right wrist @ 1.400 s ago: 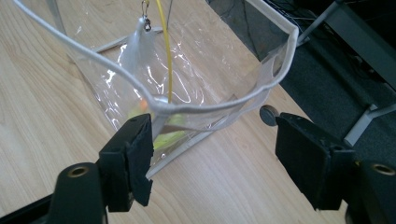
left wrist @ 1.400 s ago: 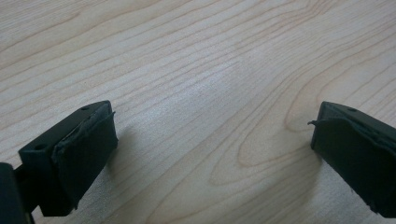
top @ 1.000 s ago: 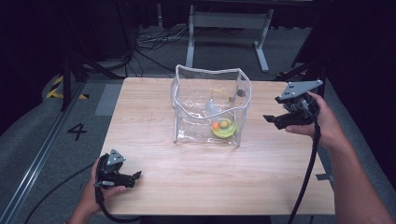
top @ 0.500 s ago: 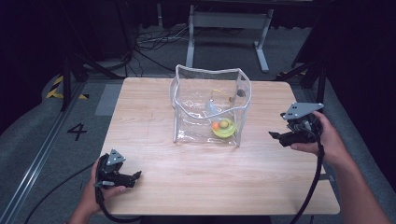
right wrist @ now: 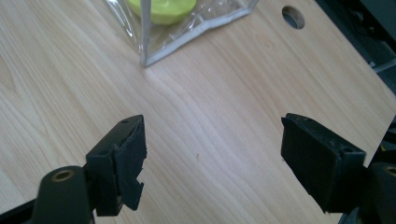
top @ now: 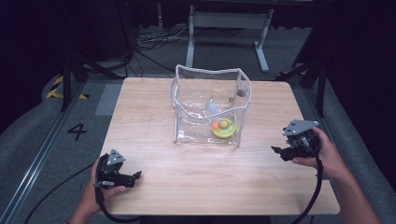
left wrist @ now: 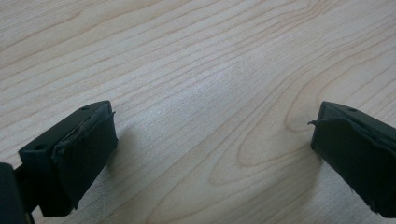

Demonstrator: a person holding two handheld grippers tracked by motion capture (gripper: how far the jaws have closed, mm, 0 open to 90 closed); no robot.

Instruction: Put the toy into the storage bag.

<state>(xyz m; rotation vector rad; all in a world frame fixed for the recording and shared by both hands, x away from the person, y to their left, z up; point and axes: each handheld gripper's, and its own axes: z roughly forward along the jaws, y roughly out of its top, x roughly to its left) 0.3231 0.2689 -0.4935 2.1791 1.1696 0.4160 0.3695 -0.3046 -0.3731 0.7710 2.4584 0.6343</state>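
Both tongs, left [top: 135,176] and right [top: 276,150], sit wide open and empty on the table [top: 196,182], seemingly between steps, likely reaching next for the clear bag [top: 210,108].

table [top: 196,186]: light wood, round hole [right wrist: 293,17] near an edge
floor [top: 37,140]: grey, "4" marking [top: 77,131], cables [top: 154,39]

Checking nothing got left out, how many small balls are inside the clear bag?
2: an orange ball and an olive one, side by side on the yellow-green dish in the clear bag. Others may be hidden.
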